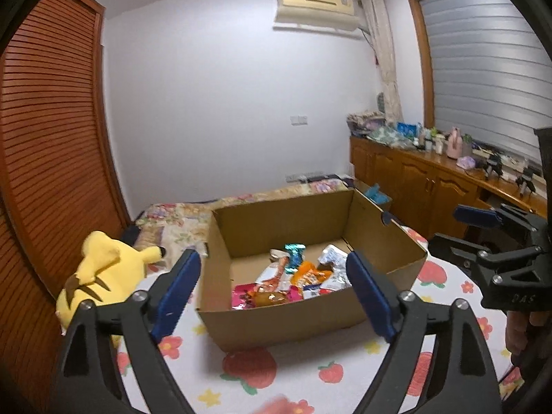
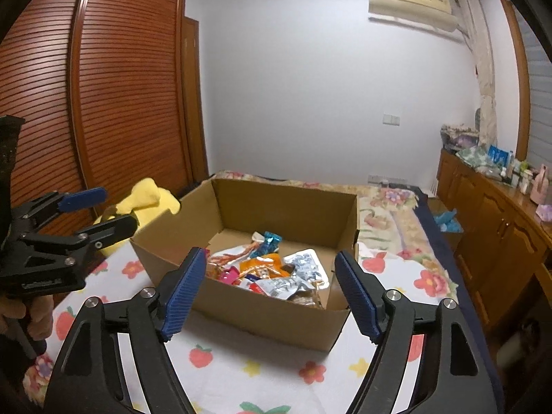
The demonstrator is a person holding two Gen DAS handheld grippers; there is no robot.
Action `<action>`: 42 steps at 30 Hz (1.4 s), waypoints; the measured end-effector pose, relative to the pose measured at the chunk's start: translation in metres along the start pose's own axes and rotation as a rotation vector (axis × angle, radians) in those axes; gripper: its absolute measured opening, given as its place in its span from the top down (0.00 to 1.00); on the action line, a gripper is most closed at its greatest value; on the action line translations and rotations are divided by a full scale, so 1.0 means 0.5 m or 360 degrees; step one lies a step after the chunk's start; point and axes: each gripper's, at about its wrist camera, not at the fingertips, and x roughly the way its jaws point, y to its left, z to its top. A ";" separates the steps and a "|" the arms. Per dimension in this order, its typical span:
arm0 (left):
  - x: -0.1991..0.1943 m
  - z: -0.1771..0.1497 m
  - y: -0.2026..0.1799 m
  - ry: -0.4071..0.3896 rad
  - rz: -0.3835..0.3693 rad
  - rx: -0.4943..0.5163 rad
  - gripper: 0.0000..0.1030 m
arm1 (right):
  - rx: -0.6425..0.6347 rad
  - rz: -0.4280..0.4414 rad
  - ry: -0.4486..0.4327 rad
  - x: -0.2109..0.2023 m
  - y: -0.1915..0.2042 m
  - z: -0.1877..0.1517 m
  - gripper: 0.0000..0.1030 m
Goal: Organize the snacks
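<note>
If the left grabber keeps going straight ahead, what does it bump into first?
Probably the near wall of the cardboard box, which sits right between the open fingers of the left gripper. Aimed slightly higher, it would pass over the rim to the snack packets. Depth is hard to judge.

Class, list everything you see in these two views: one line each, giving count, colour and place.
cardboard box: one, brown, open, on the bedspread.
snack packets: several, orange, pink, teal and silver, heaped inside the box.
plush toy: one, yellow, on the bed left of the box.
bedspread: one, white with red fruit print, under the box.
wardrobe: one, reddish-brown, slatted, left wall.
air conditioner: one, cream, high on the wall.
cabinet: one, wooden, right side, cluttered top.
left tongs: black with blue pads, open, empty.
right tongs: black with blue pads, open, empty.
</note>
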 end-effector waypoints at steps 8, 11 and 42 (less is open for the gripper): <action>-0.063 -0.001 0.002 -0.0071 0.0024 -0.0014 0.06 | 0.0013 -0.0064 -0.0060 -0.049 0.013 0.000 0.14; -0.081 -0.007 -0.008 -0.0083 0.0034 0.0006 0.05 | 0.0023 -0.0078 -0.0079 -0.066 0.020 -0.003 0.11; -0.191 -0.106 -0.037 0.0011 0.0056 -0.0083 0.04 | 0.0110 -0.0159 -0.0187 -0.211 0.049 -0.081 0.05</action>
